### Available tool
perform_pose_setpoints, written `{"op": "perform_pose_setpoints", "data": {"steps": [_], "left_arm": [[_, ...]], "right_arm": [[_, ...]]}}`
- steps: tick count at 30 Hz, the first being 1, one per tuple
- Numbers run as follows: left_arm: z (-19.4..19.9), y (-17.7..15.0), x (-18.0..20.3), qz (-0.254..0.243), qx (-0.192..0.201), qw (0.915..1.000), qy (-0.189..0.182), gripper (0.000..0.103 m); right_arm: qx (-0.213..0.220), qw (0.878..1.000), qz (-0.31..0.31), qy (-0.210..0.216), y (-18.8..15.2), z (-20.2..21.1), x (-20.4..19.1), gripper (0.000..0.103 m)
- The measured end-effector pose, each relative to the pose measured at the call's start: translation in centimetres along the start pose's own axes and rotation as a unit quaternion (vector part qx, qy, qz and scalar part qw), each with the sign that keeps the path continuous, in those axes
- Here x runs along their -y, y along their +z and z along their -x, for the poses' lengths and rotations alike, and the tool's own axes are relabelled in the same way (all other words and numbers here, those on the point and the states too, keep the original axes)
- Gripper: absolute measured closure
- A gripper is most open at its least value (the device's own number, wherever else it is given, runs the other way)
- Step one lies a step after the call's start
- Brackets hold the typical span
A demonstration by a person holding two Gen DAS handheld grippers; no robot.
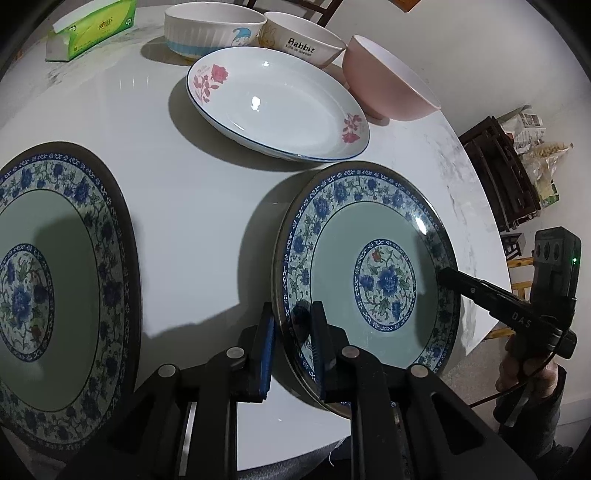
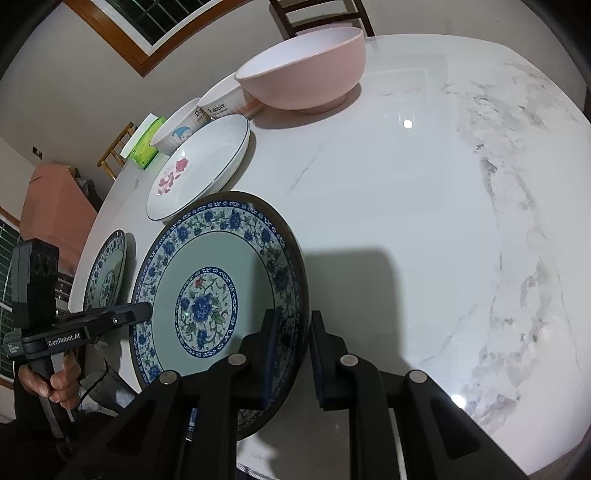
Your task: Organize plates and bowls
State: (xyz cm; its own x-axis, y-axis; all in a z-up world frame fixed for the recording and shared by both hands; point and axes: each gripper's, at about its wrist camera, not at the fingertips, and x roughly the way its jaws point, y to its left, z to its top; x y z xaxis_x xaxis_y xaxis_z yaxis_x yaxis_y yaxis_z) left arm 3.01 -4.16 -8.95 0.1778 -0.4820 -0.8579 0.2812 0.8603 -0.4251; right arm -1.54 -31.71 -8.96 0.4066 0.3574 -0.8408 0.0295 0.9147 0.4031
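Note:
A blue-flowered green plate (image 1: 369,273) (image 2: 218,291) sits near the table's front edge between both grippers. My left gripper (image 1: 293,343) straddles its left rim, jaws open with gaps on both sides. My right gripper (image 2: 291,347) straddles its right rim, jaws also open; it shows in the left wrist view (image 1: 448,277) over the plate's right rim. A second matching plate (image 1: 48,288) (image 2: 107,273) lies to the left. A white rose plate (image 1: 277,105) (image 2: 199,166) lies behind. A pink bowl (image 1: 388,85) (image 2: 306,70), a Rabbit bowl (image 1: 299,40) and a ribbed white bowl (image 1: 210,31) stand at the back.
A green tissue box (image 1: 92,31) (image 2: 146,142) lies at the table's far left. The white marble table (image 2: 443,221) stretches to the right. Chairs and wooden furniture (image 1: 506,177) stand beyond the table's edge.

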Motion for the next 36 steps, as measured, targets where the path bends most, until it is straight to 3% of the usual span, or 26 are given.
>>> {"op": "perform_pose_setpoints", "data": {"steps": [18, 36], "left_arm": [[3.7, -0.3, -1.8, 0.022, 0.033, 0.999, 0.019, 0.089], [10.3, -0.4, -8.1, 0.06, 0.085, 0.9931, 0.055, 0.088]], "right_arm": [[0.002, 1.0, 0.026, 0.01, 1.1, -0.3, -4.3, 0.086], [-0.012, 0.996, 0.079, 0.04, 3.7, -2.7, -14.1, 0.086]]}}
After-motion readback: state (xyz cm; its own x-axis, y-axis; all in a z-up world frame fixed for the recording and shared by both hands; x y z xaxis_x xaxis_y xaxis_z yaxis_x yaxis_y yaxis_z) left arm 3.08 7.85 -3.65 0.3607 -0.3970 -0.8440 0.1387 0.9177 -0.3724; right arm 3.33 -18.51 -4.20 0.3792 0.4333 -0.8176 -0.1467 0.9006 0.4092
